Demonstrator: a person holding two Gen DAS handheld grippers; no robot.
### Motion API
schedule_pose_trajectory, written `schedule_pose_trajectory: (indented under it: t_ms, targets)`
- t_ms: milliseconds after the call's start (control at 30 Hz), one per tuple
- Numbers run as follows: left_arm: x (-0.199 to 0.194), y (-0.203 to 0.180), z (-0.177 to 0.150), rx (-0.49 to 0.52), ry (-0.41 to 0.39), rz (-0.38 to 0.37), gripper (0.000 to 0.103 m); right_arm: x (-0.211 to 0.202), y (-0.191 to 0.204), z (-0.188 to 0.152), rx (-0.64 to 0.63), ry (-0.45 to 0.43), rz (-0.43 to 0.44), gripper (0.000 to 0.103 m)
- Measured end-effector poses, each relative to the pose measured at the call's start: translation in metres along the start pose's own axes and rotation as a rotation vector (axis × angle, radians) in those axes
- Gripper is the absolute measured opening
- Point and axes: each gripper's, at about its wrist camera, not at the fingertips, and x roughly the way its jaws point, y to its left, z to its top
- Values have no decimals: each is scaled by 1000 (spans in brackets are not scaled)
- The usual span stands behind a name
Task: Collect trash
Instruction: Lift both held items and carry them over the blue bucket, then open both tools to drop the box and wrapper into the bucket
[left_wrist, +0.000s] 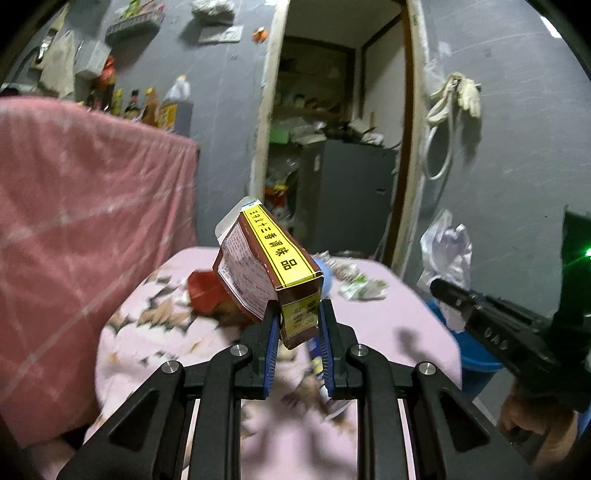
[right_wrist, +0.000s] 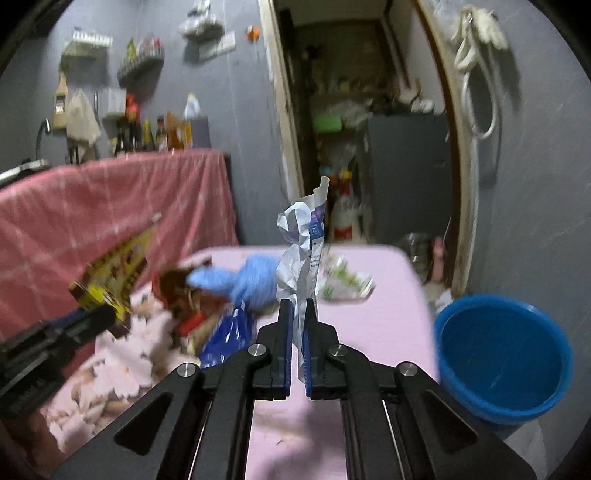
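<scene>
Cardboard, light and easily crushed, the brown-and-yellow seasoning box sits pinched by its lower corner in the left tool above the pink-covered desk, while the right tool clamps what appears to be a limp, crumpled wrapper beside the blue bucket.

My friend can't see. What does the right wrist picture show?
The right tongs pinch a crumpled white plastic wrapper upright above a pink-clothed table. A round blue plastic bucket stands empty to the right, and on the left the other tongs hold a brown and yellow cardboard box.
</scene>
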Motion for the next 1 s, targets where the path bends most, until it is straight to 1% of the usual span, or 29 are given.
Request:
schedule_pose_trajectory:
  t_ms: [67,200,233,367,567,667,733,867,1000]
  targets:
    - [4,-10,8,13,-24,-23,17,-12,-6,11,-1,-53,-17,3]
    - [14,-34,22,30,-66,-83,17,-29,-26,27,3,-121,-64,3]
    - [18,-42,25,33,-78,-101,17,-34,-34,32,2,-140,-88,3]
    - [33,-75,38,45,-110,-176,17,-44,-63,40,-9,-170,-167,3]
    - [68,-131,52,61,-123,-322,17,-55,-117,38,-5,-183,-287,3]
    - [87,-158,52,63,-90,-393,17,-57,-143,35,5,-172,-338,3]
    - [103,-175,50,58,-47,-434,17,-60,-161,30,17,-164,-367,3]
    - [130,-201,47,62,33,-474,17,-61,-191,20,75,-134,-397,3]
    - [152,-220,39,86,102,-484,17,-56,-209,10,102,-85,-401,3]
